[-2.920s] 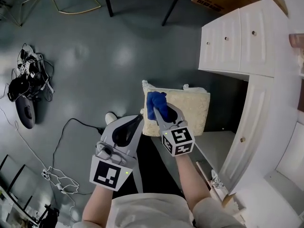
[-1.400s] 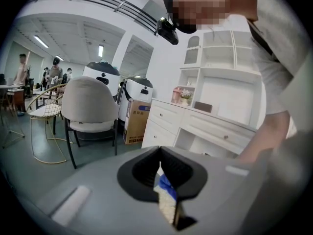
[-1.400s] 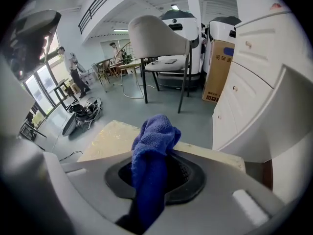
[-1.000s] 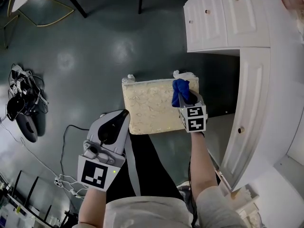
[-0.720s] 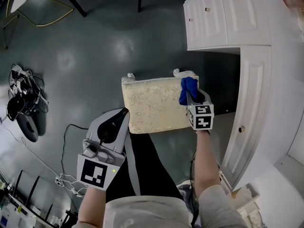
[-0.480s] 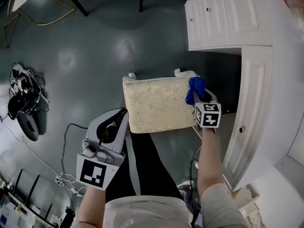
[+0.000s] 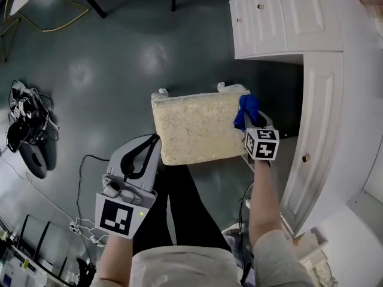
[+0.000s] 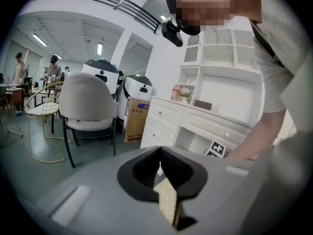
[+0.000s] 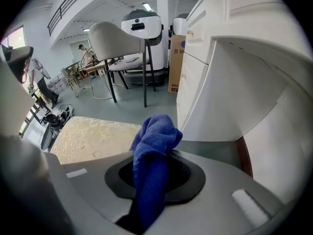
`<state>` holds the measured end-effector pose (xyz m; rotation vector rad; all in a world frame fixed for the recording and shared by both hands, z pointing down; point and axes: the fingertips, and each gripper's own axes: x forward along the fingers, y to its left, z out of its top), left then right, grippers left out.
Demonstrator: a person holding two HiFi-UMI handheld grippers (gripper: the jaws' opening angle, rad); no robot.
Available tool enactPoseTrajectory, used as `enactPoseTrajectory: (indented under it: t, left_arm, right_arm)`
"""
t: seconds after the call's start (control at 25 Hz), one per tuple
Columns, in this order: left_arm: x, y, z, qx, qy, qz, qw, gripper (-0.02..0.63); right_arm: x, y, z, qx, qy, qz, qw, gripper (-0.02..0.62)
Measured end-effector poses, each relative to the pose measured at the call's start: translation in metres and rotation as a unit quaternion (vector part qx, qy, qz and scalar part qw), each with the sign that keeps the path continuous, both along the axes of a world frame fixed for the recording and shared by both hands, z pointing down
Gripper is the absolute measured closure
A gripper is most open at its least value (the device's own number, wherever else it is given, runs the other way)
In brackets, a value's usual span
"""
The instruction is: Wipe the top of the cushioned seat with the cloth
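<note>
The cushioned seat (image 7: 194, 127) is a cream, patterned pad on a low stool, lying below me on the grey floor. My right gripper (image 7: 250, 119) is shut on a bunched blue cloth (image 7: 246, 110) at the seat's right edge, near its far corner. In the right gripper view the blue cloth (image 9: 154, 143) sticks up out of the jaws of the right gripper (image 9: 155, 156), with the seat (image 9: 93, 136) to its left. My left gripper (image 7: 151, 143) hovers off the seat's near left corner, shut and holding nothing. A sliver of the seat (image 8: 166, 199) shows past the left gripper (image 8: 160, 153).
A white drawer cabinet (image 7: 281, 17) and its curved white panel (image 7: 317, 112) stand close to the right of the seat. A bundle of cables and black gear (image 7: 27, 124) lies on the floor at left. Chair legs (image 7: 90, 5) stand at the far side.
The right gripper has carried the blue cloth across the seat from its left side to its right edge. The left gripper has stayed near the near left corner.
</note>
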<state>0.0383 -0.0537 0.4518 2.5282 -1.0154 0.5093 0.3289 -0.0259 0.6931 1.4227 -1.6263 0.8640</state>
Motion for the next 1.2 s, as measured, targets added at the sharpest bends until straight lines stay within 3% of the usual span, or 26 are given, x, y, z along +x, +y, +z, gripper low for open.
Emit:
enactPoseTrajectory:
  t: [0.4,0.72,0.96,1.2]
  left_arm:
    - [-0.016,0.012,0.001,0.001,0.004,0.004,1.0,0.606]
    - [-0.033,0.031,0.0,0.002,0.003,0.003,1.0,0.606]
    - [-0.047,0.042,-0.002,0.007,0.007,-0.005,0.9999,0.606]
    - [-0.067,0.056,-0.006,0.014,0.009,-0.022,0.9996,0.606]
  right_arm:
    - [-0.007,0.061,0.0,0.004,0.011,0.017,1.0,0.518]
    - [-0.014,0.063,-0.001,-0.004,0.028,0.036,0.999,0.525]
    - [-0.042,0.062,-0.003,0.006,0.027,0.035,0.999,0.526]
    - [-0.092,0.062,-0.002,0.011,0.014,0.005,1.0,0.526]
